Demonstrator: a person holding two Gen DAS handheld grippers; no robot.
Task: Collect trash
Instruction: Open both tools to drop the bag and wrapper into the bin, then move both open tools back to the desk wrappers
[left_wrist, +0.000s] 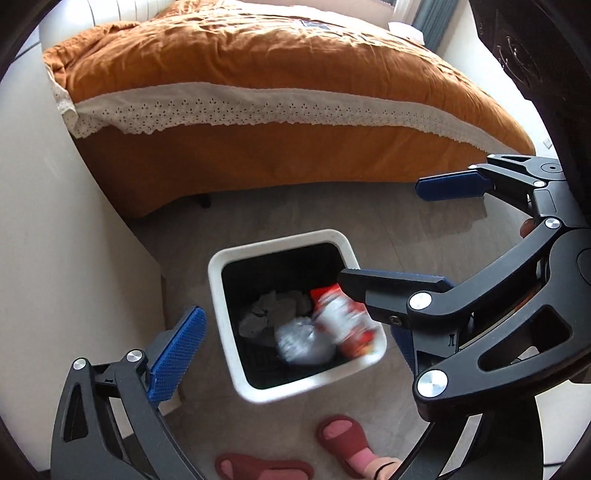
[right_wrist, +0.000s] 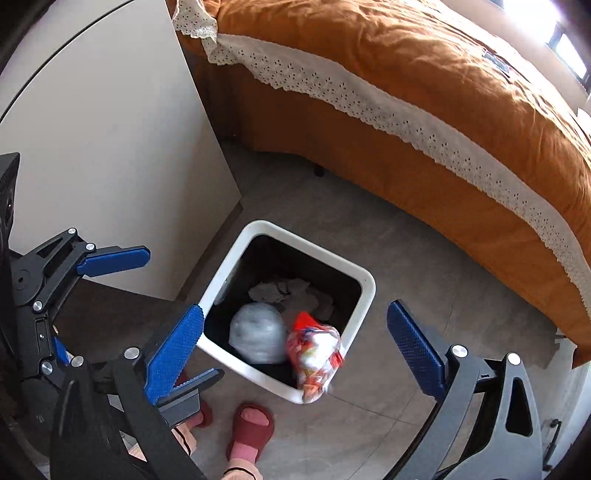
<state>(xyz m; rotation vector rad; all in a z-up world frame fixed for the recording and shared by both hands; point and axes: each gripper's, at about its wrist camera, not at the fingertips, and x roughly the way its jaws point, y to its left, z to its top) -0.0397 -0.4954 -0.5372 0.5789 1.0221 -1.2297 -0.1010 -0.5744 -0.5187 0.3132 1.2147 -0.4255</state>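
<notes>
Left wrist view shows me the bed (left_wrist: 258, 92) first, filling the top of the picture under a rust-orange cover with a white lace-edged band along its side. A pale cabinet panel (left_wrist: 55, 258) stands to the left of it, and grey floor (left_wrist: 295, 214) runs between them.

On that floor, just beside the cabinet, sits a white square bin (left_wrist: 225, 332) with a black inside. Grey crumpled paper (left_wrist: 273, 314) lies at its bottom. A grey-white plastic wad (left_wrist: 301, 341) is inside the bin, and a red and white snack wrapper (left_wrist: 343, 325) is over its near corner, blurred; in the right wrist view the wrapper crosses the rim, and I cannot tell whether it rests on anything.

My left tongs (right_wrist: 147, 273) stand wide, blue pads far apart, nothing between them and nothing touched. My right tongs (right_wrist: 295, 347) are just as wide; the bin's opening and the wrapper show in the gap, but neither pad meets them. In the left wrist view the right tongs reach in from the right above the bin's rim.

Below the bin, the person's feet in dark red slippers (right_wrist: 251, 428) and pink socks stand on the floor.
</notes>
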